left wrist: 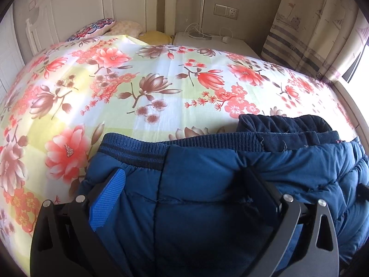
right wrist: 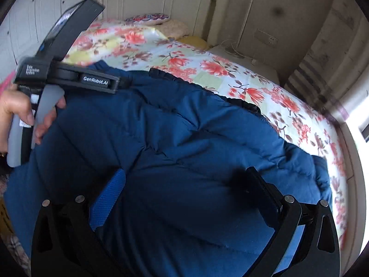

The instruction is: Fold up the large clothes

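Note:
A puffy blue quilted jacket (left wrist: 203, 196) with a ribbed knit hem (left wrist: 143, 149) and a dark collar (left wrist: 286, 124) lies on the floral bed. My left gripper (left wrist: 184, 180) is open, its jaws wide apart, pressed down over the jacket near the hem. In the right wrist view the jacket (right wrist: 184, 138) fills the middle. My right gripper (right wrist: 186, 182) is open too, jaws wide apart over the padded fabric. The left gripper's body (right wrist: 69, 78), held in a hand, shows at upper left above the jacket's far edge.
The floral bedsheet (left wrist: 138, 80) covers the bed. Pillows (left wrist: 101, 26) lie by the white headboard (left wrist: 76, 2). A white nightstand (left wrist: 207, 41) with a lamp pole and cables stands at the back, a curtain (left wrist: 311, 30) and window at right.

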Tool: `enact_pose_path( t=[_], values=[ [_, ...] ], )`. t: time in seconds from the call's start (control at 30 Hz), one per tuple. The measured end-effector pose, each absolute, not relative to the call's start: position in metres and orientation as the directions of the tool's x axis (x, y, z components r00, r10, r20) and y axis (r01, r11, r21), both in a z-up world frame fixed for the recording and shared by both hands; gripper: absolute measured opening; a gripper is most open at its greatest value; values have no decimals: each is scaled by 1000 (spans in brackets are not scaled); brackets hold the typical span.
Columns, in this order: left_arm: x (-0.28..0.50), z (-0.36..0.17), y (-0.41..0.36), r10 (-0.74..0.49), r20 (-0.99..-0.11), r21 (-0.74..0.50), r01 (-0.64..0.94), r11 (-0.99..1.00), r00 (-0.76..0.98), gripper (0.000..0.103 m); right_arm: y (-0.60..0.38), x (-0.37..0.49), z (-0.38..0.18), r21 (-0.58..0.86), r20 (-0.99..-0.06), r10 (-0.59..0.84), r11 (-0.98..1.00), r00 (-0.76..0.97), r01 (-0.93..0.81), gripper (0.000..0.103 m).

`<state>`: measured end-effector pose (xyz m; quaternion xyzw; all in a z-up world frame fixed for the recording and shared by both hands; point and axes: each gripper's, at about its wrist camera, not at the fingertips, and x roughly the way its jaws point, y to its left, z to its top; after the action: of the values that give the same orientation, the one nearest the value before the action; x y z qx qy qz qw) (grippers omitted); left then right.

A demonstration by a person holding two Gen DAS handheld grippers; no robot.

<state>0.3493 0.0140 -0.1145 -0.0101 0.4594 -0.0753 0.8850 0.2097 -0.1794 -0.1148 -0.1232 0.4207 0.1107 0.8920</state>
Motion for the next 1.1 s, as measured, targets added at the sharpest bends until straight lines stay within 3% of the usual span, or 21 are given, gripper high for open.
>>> enact_pose_path(
  t=[0.2, 0.37, 0.47, 0.57, 0.67, 0.77, 0.8, 0.83, 0.93, 1.07, 1.1],
  values=[
    [349, -115, 14, -148, -812, -94, 123, 988, 565, 101, -278, 196, -102, -34, -755, -9, 999, 655, -25, 99],
    [350, -114, 14, -140, -817, -86, 122, 989, 560, 101, -334, 195, -121, 171, -760, 124, 985, 638, 13, 99],
    [341, -103, 11, -89, -825, -52, 82, 995, 558, 98, -322, 198, -121, 79, -771, 49, 997, 635, 19, 99],
    [292, -65, -2, -215, -748, -154, 151, 976, 628, 99, -322, 196, -121, 84, -765, 52, 996, 642, 20, 99],
    [248, -52, -28, -242, -694, -101, 241, 965, 678, 101, -321, 196, -122, 83, -765, 50, 996, 642, 21, 99],
    [225, -90, -66, -218, -765, 15, 355, 935, 606, 101, -324, 195, -124, 84, -761, 51, 996, 647, 21, 99],
    [218, -105, -69, -215, -742, 40, 362, 931, 635, 101, -324, 196, -124, 90, -760, 55, 996, 648, 20, 99],
    [213, -107, -61, -244, -703, 9, 351, 936, 668, 101, -324, 195, -124, 91, -759, 56, 996, 649, 21, 99],
    [219, -109, -55, -283, -719, -57, 353, 934, 634, 101, -322, 195, -123, 78, -759, 46, 997, 649, 21, 99],
    [218, -111, -56, -269, -717, -37, 350, 936, 643, 101, -298, 177, -100, -23, -729, -57, 998, 683, 58, 99],
    [217, -113, -55, -269, -716, -37, 349, 936, 644, 101, -286, 170, -93, -19, -710, -22, 1000, 704, 12, 99]
  ],
)
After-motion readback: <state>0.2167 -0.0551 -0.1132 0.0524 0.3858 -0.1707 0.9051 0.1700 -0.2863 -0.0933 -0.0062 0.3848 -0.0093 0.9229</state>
